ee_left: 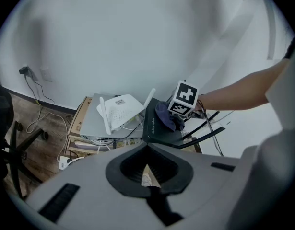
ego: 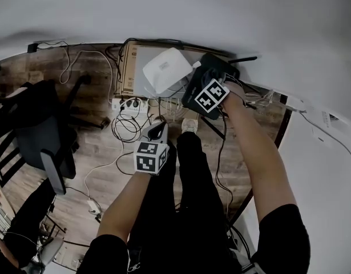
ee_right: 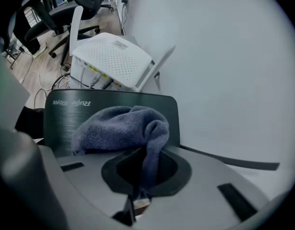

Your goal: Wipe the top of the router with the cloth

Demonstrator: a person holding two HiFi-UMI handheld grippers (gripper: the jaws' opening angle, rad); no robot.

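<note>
Jaws of the left gripper (ee_left: 148, 176) meet on nothing, held back above the person's legs. Ahead, the right gripper (ee_right: 136, 202) pinches a blue cloth (ee_right: 118, 126) bunched on the black router (ee_right: 61, 121) top. Beyond, a white router (ee_right: 113, 59) rests on a grey box (ee_left: 92, 121) by the wall.

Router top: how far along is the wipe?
Done: the right gripper has the cloth pinched in its jaws and down on the black router. In hand: the cloth sits bunched on the top. Left: the bare strip by the logo; how much is wiped doesn't show. The left gripper is shut, empty.
</note>
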